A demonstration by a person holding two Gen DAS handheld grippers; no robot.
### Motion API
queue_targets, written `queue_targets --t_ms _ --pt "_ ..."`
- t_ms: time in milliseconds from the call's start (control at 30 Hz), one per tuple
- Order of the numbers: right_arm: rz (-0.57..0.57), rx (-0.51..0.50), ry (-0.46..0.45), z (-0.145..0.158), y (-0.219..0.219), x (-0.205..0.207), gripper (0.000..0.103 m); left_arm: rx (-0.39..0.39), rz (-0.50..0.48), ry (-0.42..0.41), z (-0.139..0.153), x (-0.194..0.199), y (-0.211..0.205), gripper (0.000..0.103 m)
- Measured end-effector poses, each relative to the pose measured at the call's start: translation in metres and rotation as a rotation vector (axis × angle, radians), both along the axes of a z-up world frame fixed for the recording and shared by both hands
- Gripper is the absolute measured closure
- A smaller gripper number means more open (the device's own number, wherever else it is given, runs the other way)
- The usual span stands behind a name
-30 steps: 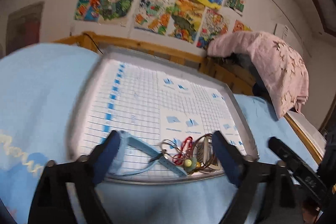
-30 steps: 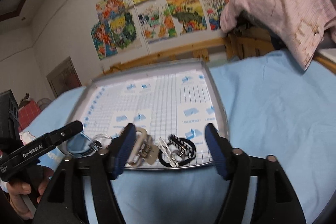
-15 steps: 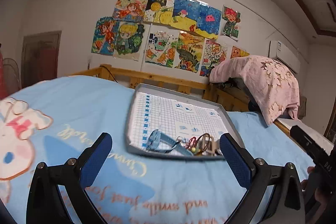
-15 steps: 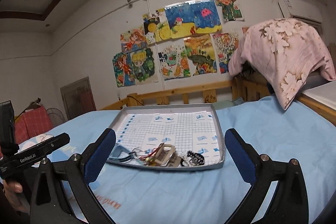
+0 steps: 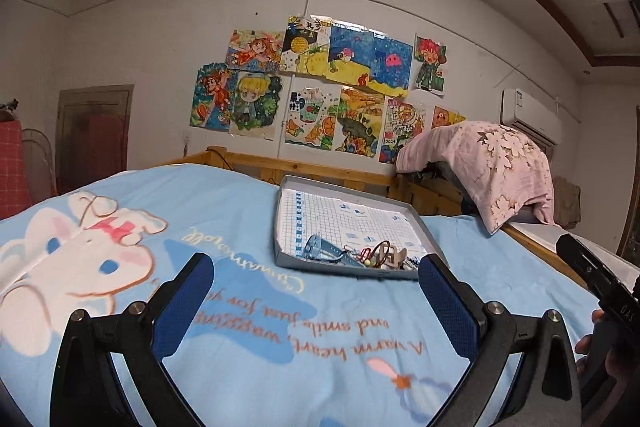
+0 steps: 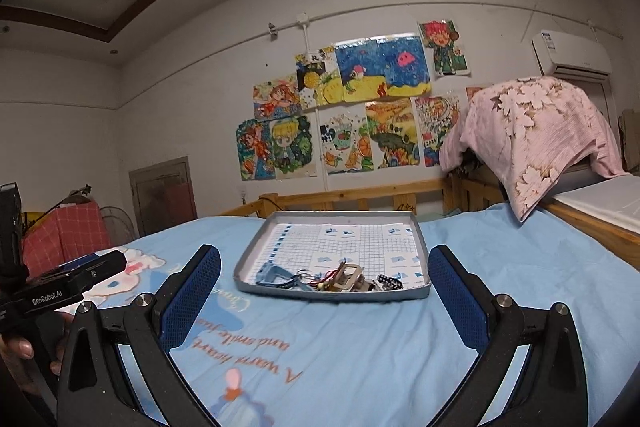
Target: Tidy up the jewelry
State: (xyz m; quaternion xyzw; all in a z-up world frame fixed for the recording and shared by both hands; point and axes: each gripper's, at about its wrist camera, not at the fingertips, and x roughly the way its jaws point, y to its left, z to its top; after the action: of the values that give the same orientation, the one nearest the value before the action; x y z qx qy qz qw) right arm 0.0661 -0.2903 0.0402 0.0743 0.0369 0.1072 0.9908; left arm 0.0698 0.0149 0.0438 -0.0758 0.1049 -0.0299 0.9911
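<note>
Left gripper: the black left gripper with blue pads (image 5: 316, 275) is spread wide, with nothing between the pads. It hangs over the bed, well back from the tray.
Right gripper: the black right gripper with blue pads (image 6: 325, 267) is spread wide too and holds nothing. It is also well back from the tray.
Bed: the light blue bed cover (image 6: 520, 267) has a white bunny picture (image 5: 76, 251) and orange writing on it.
Tray: the flat grey metal tray with a white grid sheet inside (image 6: 256, 251) sits on the bed cover, in front of both grippers.
Jewelry: the small pile of jewelry (image 6: 332, 279) lies inside the tray, along the near edge. It has a light blue strap (image 5: 320, 247), a tan ring-shaped piece (image 6: 348, 275), some red and thin wire bits, and a black beaded band (image 6: 390, 279) at the right end. The pieces touch and tangle.
Farther back: a wooden bed rail (image 6: 340, 197), then a pink flowered blanket (image 6: 540, 131) draped at the right.
Wall: bright kids' drawings (image 6: 360, 107) are stuck on the white wall.
</note>
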Motion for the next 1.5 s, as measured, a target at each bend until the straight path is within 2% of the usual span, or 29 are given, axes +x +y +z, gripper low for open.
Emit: queue_targets --t_ms 200,400,500,1100,1500 --pt "0.008 -0.018 0.025 -0.015 0.005 -0.031 0.001 0.006 0.029 -0.005 -0.01 -0.032 0.008 0.0" --pt "-0.007 -0.014 0.046 -0.021 0.001 -0.052 0.001 0.062 0.061 -0.019 -0.018 -0.062 0.008 0.0" --pt "-0.018 -0.022 0.066 -0.025 -0.001 -0.057 0.001 0.063 0.066 -0.012 -0.022 -0.068 0.01 0.0" --pt "-0.018 -0.072 0.069 -0.029 0.006 -0.064 0.001 0.061 0.082 -0.006 -0.024 -0.072 0.015 0.0" --pt "-0.027 -0.061 0.063 -0.029 0.006 -0.065 0.001 0.061 0.085 -0.003 -0.025 -0.069 0.017 0.0"
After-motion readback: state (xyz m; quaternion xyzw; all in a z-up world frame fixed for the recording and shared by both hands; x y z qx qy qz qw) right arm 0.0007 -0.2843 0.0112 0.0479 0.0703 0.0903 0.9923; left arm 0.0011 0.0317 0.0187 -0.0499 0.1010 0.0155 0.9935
